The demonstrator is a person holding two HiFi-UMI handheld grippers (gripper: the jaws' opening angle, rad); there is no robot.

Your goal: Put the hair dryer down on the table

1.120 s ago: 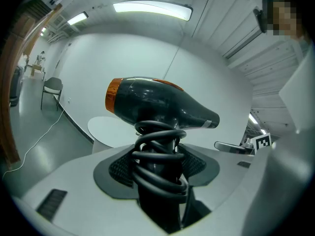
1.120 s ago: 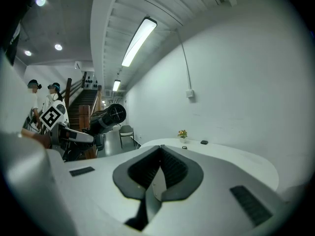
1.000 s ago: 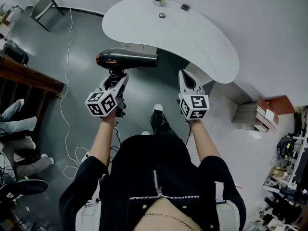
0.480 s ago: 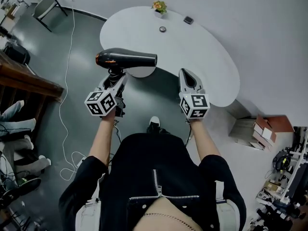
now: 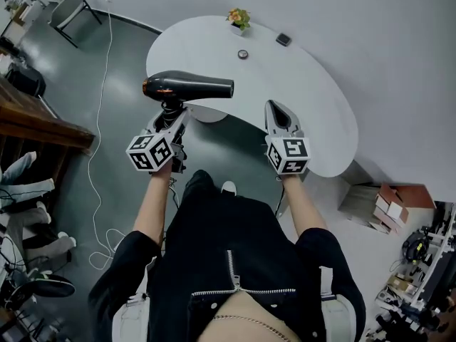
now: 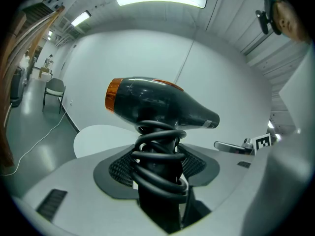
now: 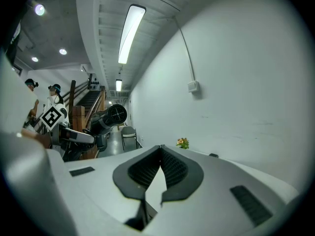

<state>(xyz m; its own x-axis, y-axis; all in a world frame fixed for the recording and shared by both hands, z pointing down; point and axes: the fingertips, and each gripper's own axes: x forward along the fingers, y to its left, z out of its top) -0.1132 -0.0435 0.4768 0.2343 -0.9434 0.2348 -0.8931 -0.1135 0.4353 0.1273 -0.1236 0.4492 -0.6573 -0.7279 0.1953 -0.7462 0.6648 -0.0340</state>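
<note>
- The hair dryer (image 5: 189,87) is up in the air at the near left edge of the table (image 5: 285,70). It seems not to rest on the table yet.
- Its barrel lies level, with the orange back end away from the table's middle and the nozzle toward it.
- The black cord (image 6: 160,168) is wound in coils around the handle, probably so it does not hang down or catch on the table edge.
- The left gripper (image 5: 173,120) is clamped on this handle, over the coils, and holds the dryer from below. I think this grip keeps the barrel flat for laying it down.
- The right gripper (image 5: 276,112) is just before the near edge of the table. Its jaws are pressed together with nothing between them, so it looks idle.
- On the far side of the table are a small plant (image 5: 238,17), a round thing (image 5: 243,54) and a dark flat thing (image 5: 283,40). The near part is bare, so I judge there is room for the dryer.
</note>
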